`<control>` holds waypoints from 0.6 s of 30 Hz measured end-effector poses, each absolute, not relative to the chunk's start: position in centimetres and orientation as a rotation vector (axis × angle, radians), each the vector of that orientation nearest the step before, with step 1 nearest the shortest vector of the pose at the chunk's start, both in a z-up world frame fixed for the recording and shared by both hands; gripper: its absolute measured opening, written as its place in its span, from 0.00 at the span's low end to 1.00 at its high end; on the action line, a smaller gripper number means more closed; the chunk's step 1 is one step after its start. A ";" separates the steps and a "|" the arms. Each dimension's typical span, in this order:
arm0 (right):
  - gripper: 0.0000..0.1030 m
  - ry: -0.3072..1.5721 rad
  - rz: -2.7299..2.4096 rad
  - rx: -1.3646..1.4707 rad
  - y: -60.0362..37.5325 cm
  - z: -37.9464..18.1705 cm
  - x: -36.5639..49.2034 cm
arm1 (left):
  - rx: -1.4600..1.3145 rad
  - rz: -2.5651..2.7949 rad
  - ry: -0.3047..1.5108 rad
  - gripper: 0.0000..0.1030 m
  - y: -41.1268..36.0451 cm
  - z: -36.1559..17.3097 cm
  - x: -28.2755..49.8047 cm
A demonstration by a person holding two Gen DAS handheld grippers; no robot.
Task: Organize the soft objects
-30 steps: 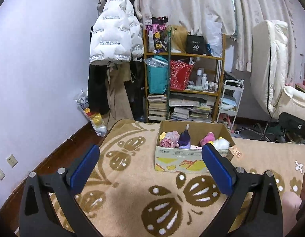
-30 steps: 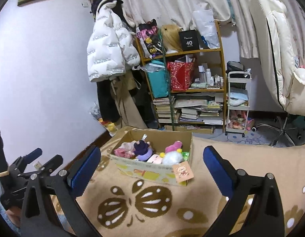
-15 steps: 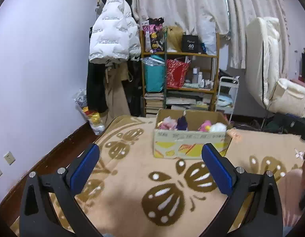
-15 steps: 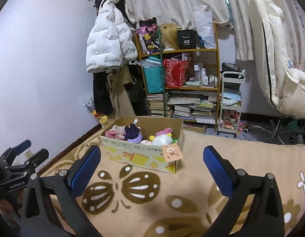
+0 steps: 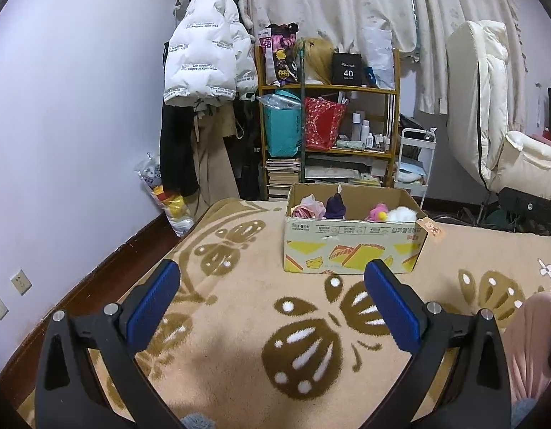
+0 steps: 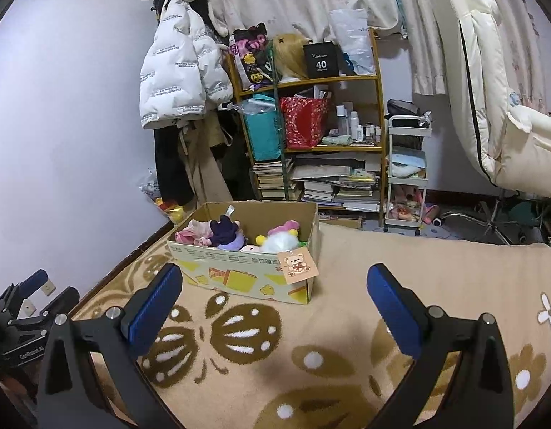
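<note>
A cardboard box stands on the beige patterned rug, holding several plush toys: a pink one, a purple one, and a white one. A bear tag hangs over its front rim. My left gripper hovers open over the rug, well short of the box, with nothing between its blue pads. My right gripper is also open with nothing held, the box ahead to its left. The left gripper shows at the right wrist view's left edge.
A wooden shelf crammed with books and bags stands behind the box. Coats hang on the left. A white cart and a cream recliner sit to the right. A person's pink-clad leg is at the right.
Both grippers have pulled back and lower, away from the box, which now appears farther off and seen more from the side. Both stay open.
</note>
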State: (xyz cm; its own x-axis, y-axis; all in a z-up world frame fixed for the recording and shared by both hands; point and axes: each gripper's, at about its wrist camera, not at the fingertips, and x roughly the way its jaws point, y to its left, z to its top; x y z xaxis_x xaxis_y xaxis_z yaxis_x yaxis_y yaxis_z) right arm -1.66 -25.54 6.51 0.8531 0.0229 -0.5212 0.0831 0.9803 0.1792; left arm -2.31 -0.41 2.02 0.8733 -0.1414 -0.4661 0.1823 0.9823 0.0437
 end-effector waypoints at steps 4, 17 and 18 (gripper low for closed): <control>1.00 0.548 -0.029 0.168 -24.9 6.6 -1.7 | 0.091 -0.168 0.478 0.99 -0.4 2.1 -2.4; 1.00 0.569 -0.022 0.148 -24.4 6.4 -1.6 | 0.079 -0.179 0.488 0.99 -0.2 2.1 -2.4; 1.00 0.570 -0.024 0.147 -24.4 6.4 -1.6 | 0.081 -0.182 0.489 0.99 -0.2 2.1 -2.4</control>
